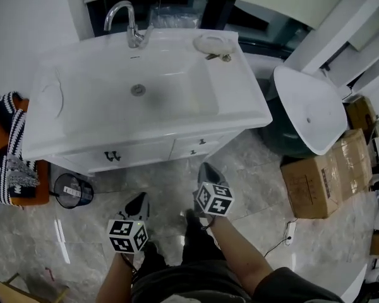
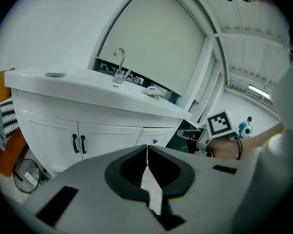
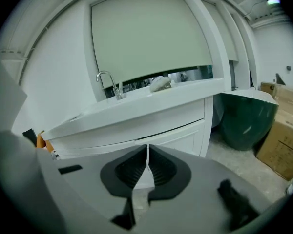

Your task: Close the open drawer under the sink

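drawer [image 1: 197,146] sits slightly ajar under the sink [image 1: 145,93], right side; likely stiff, free-sliding, best pushed on its flat front. left gripper [image 1: 138,202] and right gripper [image 1: 208,171] are both closed, empty.

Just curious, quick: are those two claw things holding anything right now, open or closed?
Left gripper: closed, holding nothing.
Right gripper: closed, holding nothing.

1. We're in a bathroom-fittings spot, a showroom or store room by the look of it: a white sink [image 1: 139,81] with a chrome tap [image 1: 129,25] sits on a white cabinet [image 1: 145,153].
2. To the right, a loose white basin [image 1: 309,109] rests tilted on a dark green tub [image 1: 281,137].
3. Cardboard boxes [image 1: 316,182] stand on the marble-look tile floor [image 1: 170,188].
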